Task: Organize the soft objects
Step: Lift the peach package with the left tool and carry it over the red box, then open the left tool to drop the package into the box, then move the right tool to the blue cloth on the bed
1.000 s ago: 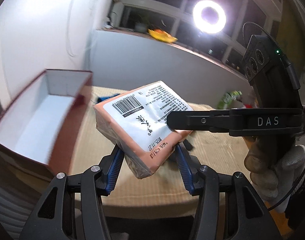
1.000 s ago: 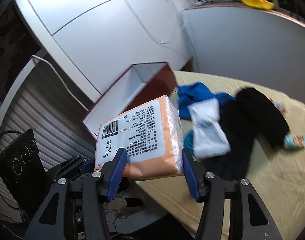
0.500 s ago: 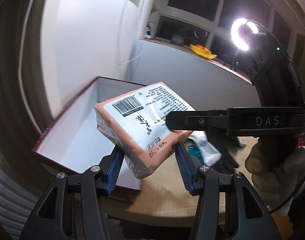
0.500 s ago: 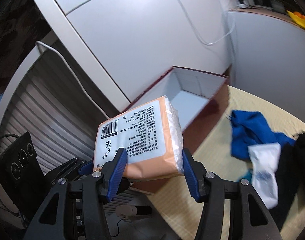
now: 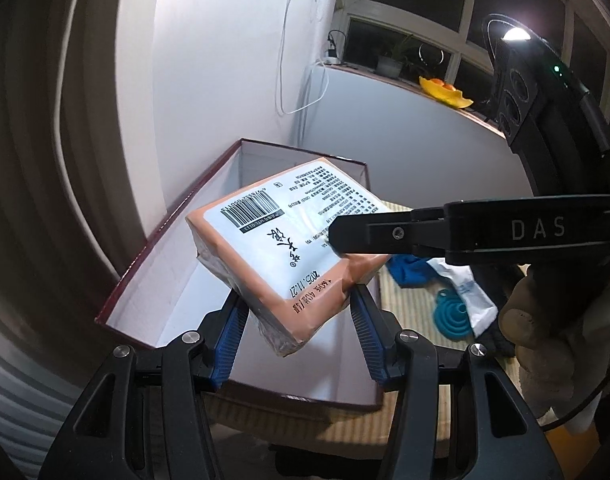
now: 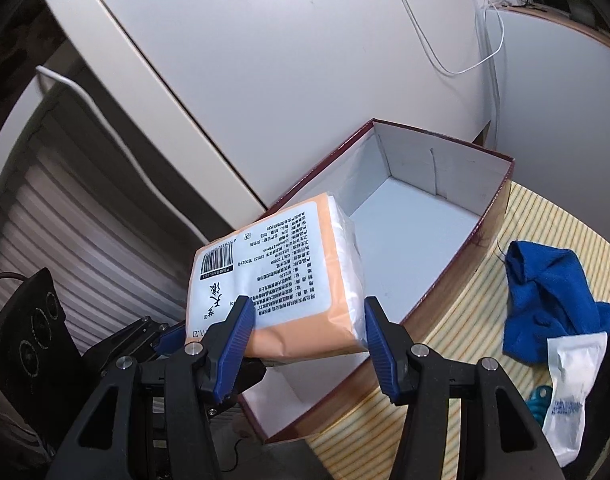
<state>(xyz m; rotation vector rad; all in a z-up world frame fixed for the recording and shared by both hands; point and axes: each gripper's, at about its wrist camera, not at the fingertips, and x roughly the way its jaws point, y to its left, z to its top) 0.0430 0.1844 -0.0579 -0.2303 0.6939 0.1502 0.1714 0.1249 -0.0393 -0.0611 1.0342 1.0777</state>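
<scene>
Both grippers clamp the same tissue pack [image 5: 281,248]: the left gripper [image 5: 297,332] pinches its near end, the right gripper [image 6: 305,332] its other side. The pack hangs tilted, label up, above the open box [image 6: 421,240], which sits at the table's [image 6: 505,276] edge by the wall. Beside the box lie a blue cloth [image 6: 545,292] and a white packet [image 6: 573,384].

Tissue pack [image 5: 289,240] — now above the open box [image 5: 173,288] — farther from the clothes.
</scene>
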